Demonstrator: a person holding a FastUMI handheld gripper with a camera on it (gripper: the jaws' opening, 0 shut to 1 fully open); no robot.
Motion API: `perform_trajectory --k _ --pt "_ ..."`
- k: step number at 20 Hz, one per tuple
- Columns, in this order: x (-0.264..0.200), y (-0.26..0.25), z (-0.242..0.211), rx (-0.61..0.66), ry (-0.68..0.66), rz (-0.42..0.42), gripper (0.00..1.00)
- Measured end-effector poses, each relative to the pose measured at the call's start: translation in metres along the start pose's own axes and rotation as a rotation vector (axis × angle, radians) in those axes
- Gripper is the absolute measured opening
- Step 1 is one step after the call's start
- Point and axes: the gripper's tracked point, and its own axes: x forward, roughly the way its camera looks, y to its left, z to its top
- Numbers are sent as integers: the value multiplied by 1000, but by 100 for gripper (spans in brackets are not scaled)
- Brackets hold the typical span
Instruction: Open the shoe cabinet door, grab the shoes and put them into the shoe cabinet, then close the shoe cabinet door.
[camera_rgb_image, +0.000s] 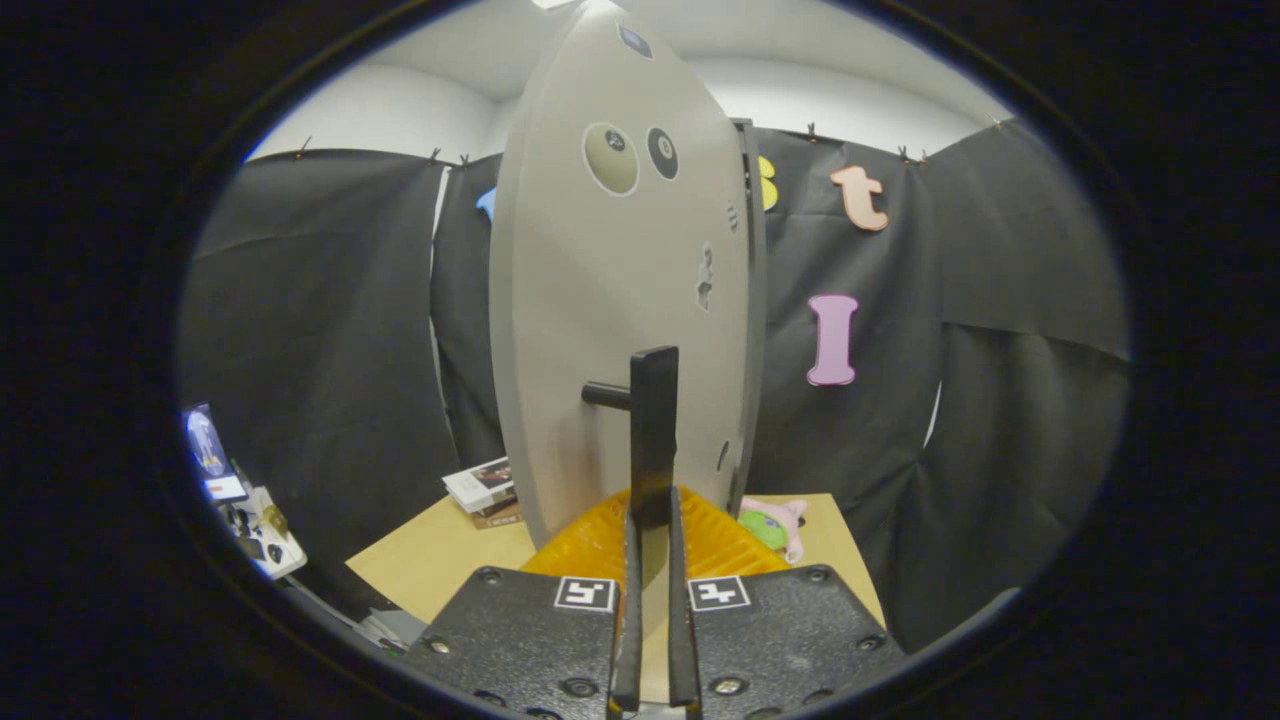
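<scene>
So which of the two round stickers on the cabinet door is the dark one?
The smaller sticker, nearer the door's hinged edge; the larger sticker beside it is olive.

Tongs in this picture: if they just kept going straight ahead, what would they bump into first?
The tongs look already shut on the dark door handle. Straight on, they would likely press against the grey cabinet door that the handle is fixed to, though depth is hard to judge here.

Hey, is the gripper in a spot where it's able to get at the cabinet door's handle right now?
Probably yes: the gripper is nearly closed around the lower end of the black handle on the grey cabinet door, with nothing in between.
</scene>
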Motion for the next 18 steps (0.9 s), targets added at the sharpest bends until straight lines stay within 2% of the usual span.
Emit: perform_trajectory --k 10,14,18 --pt "-7 -46 0 18 1 -138 4" --pt "-4 -32 -1 88 16 -56 4" --pt "-6 -44 -1 41 10 -64 4"
